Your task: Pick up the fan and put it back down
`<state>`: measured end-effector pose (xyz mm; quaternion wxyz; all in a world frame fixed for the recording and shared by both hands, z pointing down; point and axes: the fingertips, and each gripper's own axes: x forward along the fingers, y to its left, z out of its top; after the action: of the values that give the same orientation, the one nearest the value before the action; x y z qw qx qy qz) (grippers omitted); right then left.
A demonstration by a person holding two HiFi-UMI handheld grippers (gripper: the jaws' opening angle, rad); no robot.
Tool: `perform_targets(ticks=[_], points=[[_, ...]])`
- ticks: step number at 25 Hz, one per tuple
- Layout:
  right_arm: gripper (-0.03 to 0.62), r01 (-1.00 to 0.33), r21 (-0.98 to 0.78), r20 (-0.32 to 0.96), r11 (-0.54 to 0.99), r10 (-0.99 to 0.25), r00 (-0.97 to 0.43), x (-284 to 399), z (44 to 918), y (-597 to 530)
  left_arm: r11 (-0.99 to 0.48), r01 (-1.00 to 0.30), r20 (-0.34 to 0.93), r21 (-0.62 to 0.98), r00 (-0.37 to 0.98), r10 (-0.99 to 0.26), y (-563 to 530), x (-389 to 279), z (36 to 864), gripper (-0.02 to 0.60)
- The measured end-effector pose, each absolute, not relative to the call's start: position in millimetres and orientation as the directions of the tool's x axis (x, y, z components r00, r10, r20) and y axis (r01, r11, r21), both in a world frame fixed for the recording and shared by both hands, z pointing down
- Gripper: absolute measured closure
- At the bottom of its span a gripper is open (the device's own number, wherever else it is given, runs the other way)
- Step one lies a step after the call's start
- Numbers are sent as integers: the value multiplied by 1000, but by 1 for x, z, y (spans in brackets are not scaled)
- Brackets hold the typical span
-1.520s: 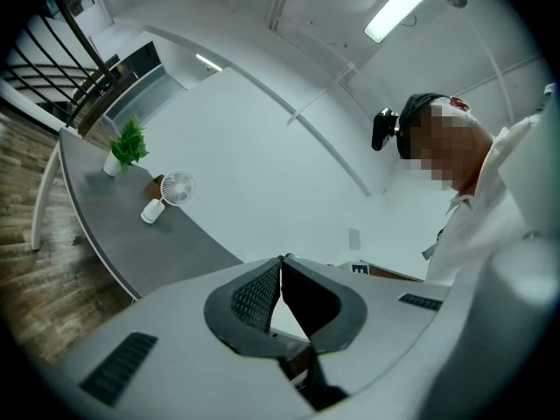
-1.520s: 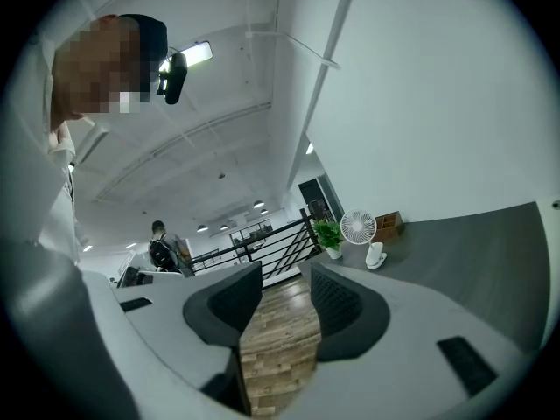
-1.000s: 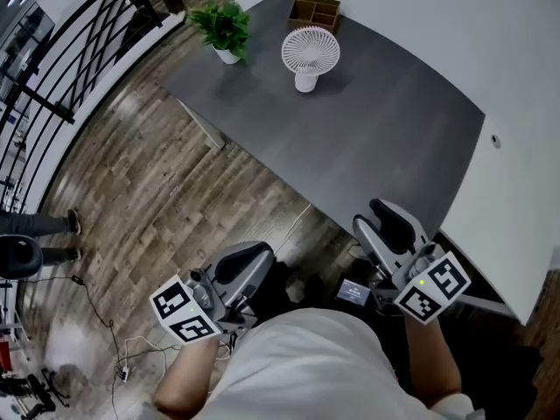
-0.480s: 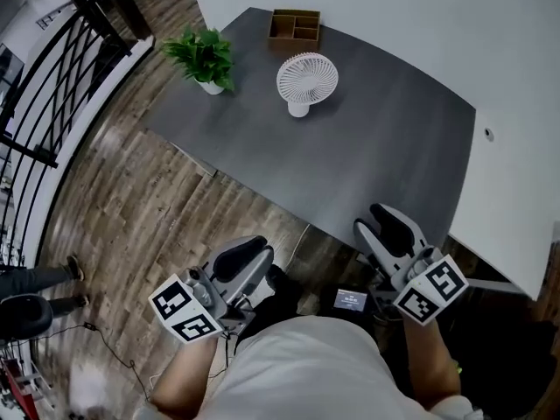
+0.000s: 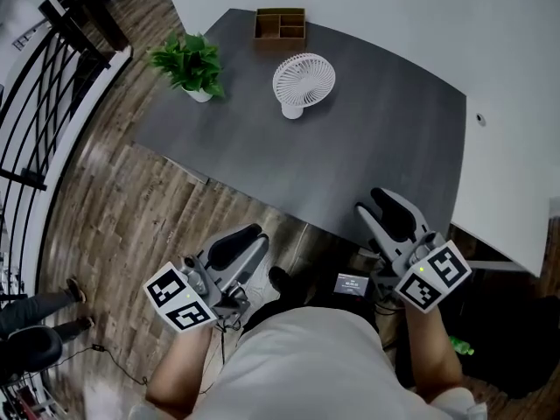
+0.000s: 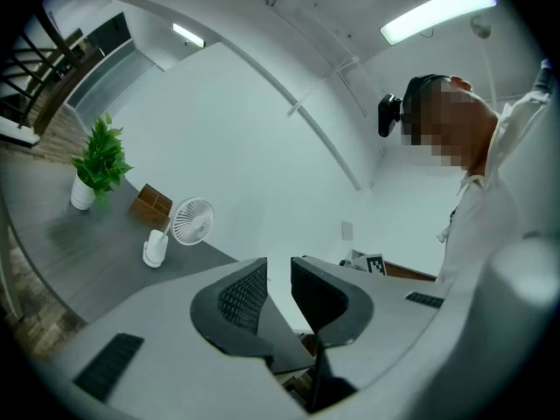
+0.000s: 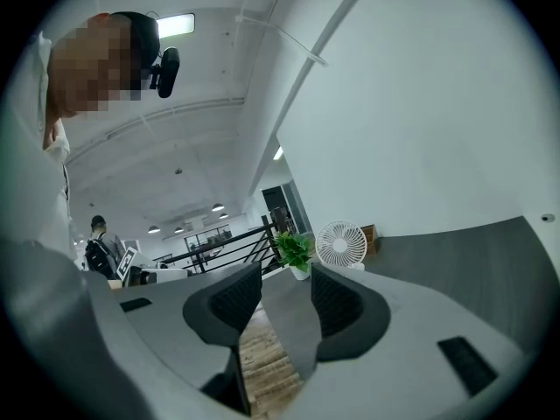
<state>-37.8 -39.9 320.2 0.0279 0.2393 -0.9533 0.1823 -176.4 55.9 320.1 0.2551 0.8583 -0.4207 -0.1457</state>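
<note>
Since the earlier frames, everything on the dark grey table [image 5: 376, 147] is sitting a little lower and further left in the head view, and the left gripper [image 5: 249, 239] is now reaching closer to the table's near edge, its jaws having just been opening. Seen in the left gripper view, the left gripper [image 6: 278, 269] is showing only a narrow gap between its ribbed pads, with nothing between them. The right gripper [image 5: 372, 206] is hovering at the table's near edge; in its own view the right gripper [image 7: 287, 278] is holding its jaws moderately spread and gripping nothing. The fan [image 5: 303, 80] is standing upright on the far part of the table, well apart from both grippers, and is appearing small beyond the jaws in the left gripper view [image 6: 188, 223] and the right gripper view [image 7: 341, 244]. A potted plant [image 5: 188, 59] is sitting to the fan's left near the table corner, and a wooden organizer [image 5: 280, 23] is resting just behind the fan at the far edge. Wood-plank floor [image 5: 131, 199] is showing beneath the left gripper.
</note>
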Motion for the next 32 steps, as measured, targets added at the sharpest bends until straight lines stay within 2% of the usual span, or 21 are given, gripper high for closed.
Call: perform_targets(ticks=[12, 25, 32], points=[[433, -428, -306, 159, 850, -398, -904, -55, 325, -92, -480, -691, -33, 540, 553, -833, 7, -191, 320, 495], [433, -441, -303, 185, 845, -402, -897, -46, 333, -119, -458, -709, -9, 536, 538, -843, -22, -189, 327, 474], [433, -418, -239, 200, 876, -377, -904, -60, 331, -135, -450, -749, 17, 486, 523, -852, -47, -194, 325, 457]])
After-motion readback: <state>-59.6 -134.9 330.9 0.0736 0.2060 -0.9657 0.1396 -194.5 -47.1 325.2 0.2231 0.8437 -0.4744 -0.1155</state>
